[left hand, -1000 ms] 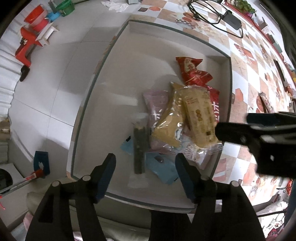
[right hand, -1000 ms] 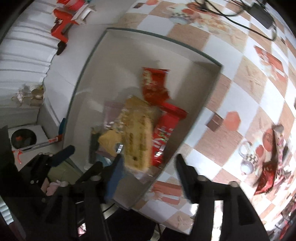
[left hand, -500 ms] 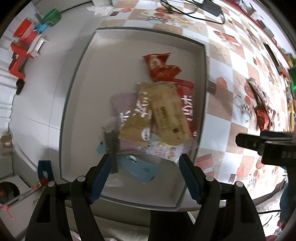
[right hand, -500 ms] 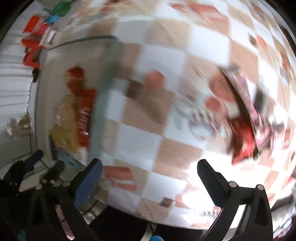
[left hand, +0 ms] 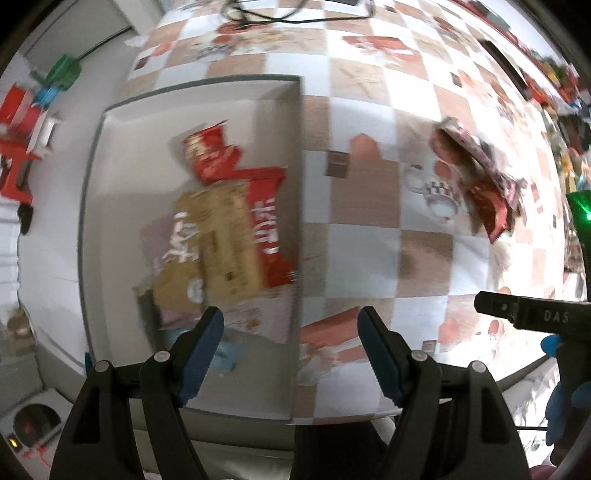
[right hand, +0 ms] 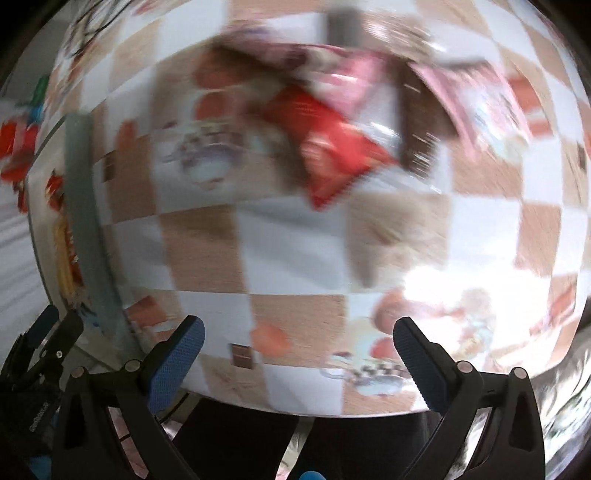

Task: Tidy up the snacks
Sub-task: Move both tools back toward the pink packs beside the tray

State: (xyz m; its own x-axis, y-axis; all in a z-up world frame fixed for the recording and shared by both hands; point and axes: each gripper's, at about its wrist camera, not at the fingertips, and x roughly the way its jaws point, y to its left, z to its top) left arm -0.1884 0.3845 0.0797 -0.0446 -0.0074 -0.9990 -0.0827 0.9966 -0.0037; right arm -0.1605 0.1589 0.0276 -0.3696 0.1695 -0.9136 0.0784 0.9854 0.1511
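A grey tray (left hand: pixel 110 122) holds a pile of snacks: a red packet (left hand: pixel 210 158), a second red packet (left hand: pixel 267 236), a tan biscuit pack (left hand: pixel 225 243) and a pink pack (left hand: pixel 162 236). My left gripper (left hand: pixel 290 332) is open and empty above the tray's near right rim. Loose snacks lie on the checked tablecloth to the right: a red packet (right hand: pixel 332 155), a pink packet (right hand: pixel 476 99) and a dark bar (right hand: pixel 421 122), all blurred. They also show in the left wrist view (left hand: pixel 480 177). My right gripper (right hand: pixel 295 350) is open and empty, short of them.
The tray's rim (right hand: pixel 85 206) stands at the left of the right wrist view. Red and green tools (left hand: pixel 22 122) lie on the white surface far left. A black cable (left hand: pixel 295 14) runs along the table's far side. The right gripper's body (left hand: pixel 535 317) shows at right.
Both grippers have swung right, away from the tray pile. The right gripper has left the tray and now faces the loose snacks on the tablecloth. Both stay open.
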